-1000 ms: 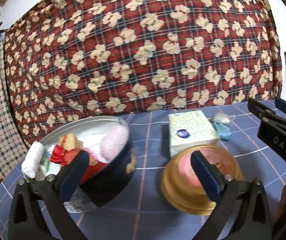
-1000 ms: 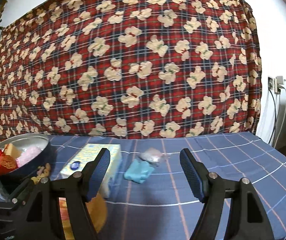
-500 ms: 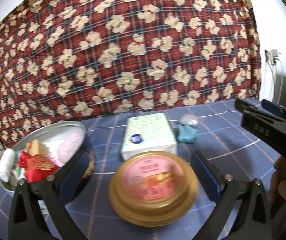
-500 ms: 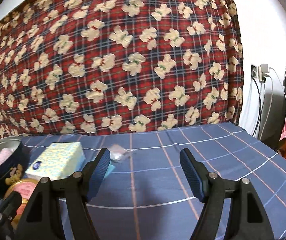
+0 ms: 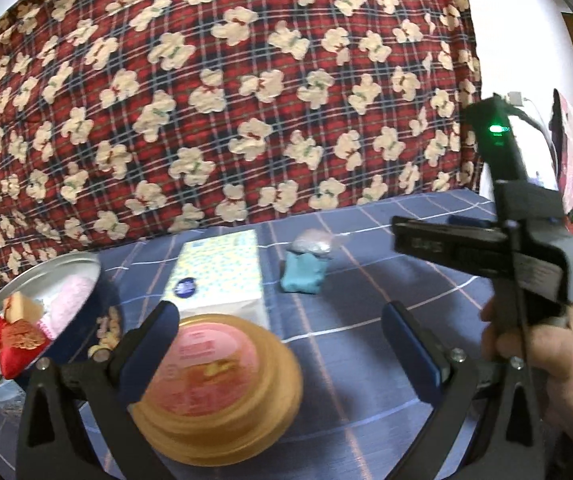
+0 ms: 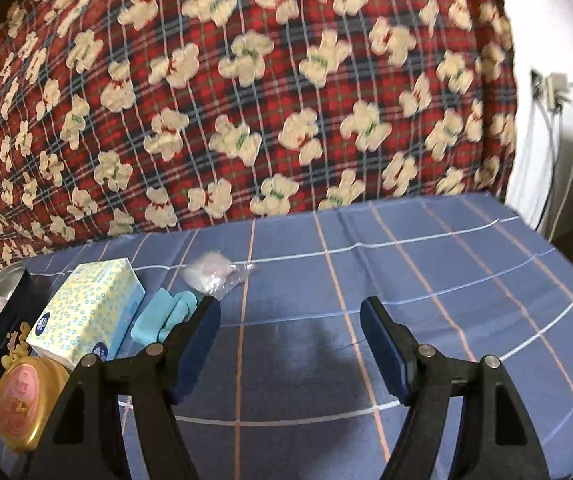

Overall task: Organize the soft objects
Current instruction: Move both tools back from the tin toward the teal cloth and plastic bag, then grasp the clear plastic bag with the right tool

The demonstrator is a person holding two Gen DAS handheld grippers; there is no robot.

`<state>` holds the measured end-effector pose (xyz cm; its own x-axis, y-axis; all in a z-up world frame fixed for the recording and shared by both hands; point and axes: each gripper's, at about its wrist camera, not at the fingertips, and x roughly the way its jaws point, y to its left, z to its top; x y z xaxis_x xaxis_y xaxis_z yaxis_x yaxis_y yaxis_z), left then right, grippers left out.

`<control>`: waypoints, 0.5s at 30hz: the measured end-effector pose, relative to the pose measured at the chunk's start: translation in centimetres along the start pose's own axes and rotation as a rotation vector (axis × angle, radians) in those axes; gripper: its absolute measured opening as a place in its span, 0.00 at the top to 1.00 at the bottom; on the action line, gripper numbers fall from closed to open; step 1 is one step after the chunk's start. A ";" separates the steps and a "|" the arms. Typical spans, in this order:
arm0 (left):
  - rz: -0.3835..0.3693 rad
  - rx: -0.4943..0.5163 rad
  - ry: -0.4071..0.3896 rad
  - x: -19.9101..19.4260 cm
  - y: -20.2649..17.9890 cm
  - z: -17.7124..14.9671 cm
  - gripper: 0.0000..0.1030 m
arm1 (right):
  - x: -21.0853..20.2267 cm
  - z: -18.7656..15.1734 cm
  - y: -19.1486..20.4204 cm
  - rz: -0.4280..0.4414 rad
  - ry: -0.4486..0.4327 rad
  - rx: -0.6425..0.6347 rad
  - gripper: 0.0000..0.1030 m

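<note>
A round dark-blue tin at the left holds soft items: a pink roll, red cloth, a white roll. It also shows in the right wrist view. A folded teal cloth lies beyond a tissue pack, with a small clear bag behind it. They also show in the right wrist view: teal cloth, bag, pack. My left gripper is open over the gold lid. My right gripper is open and empty above the blue cloth.
The table carries a blue checked cloth. A red plaid bear-print blanket hangs behind it. The right gripper's body and the hand holding it sit at the right of the left wrist view. Wall cables hang at the far right.
Both grippers have swung to the right. The tin has slid toward the left edge of both views, and the teal cloth and bag are nearer the centre. Both grippers stay open.
</note>
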<state>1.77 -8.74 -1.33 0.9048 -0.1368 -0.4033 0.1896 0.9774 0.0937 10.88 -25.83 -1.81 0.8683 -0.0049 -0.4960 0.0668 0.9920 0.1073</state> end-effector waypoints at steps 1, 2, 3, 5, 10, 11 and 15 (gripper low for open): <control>-0.005 0.003 0.001 0.1 -0.3 0.1 0.01 | 0.4 0.1 -0.1 0.010 0.014 0.001 0.28; -0.010 0.006 0.004 0.2 -0.6 0.2 0.00 | 1.0 0.3 -0.2 0.021 0.031 -0.002 0.28; -0.017 0.008 0.008 0.4 -1.0 0.3 0.00 | 1.5 0.5 -0.3 0.031 0.045 -0.007 0.28; -0.028 0.005 0.019 0.9 -1.7 0.6 0.00 | 2.5 0.9 -0.3 0.044 0.069 -0.029 0.28; -0.038 -0.009 0.044 2.3 -3.3 1.6 0.00 | 5.0 2.1 0.3 0.105 0.122 -0.117 0.28; -0.045 -0.011 0.046 2.5 -3.4 1.7 0.00 | 5.7 2.5 0.4 0.129 0.138 -0.135 0.28; -0.071 0.023 0.079 3.5 -4.6 1.7 0.00 | 8.1 3.9 1.6 0.206 0.195 -0.216 0.28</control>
<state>4.69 -14.03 -1.63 0.8563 -0.1912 -0.4798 0.2613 0.9617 0.0831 19.98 -24.76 -2.32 0.7409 0.2019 -0.6406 -0.2234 0.9735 0.0484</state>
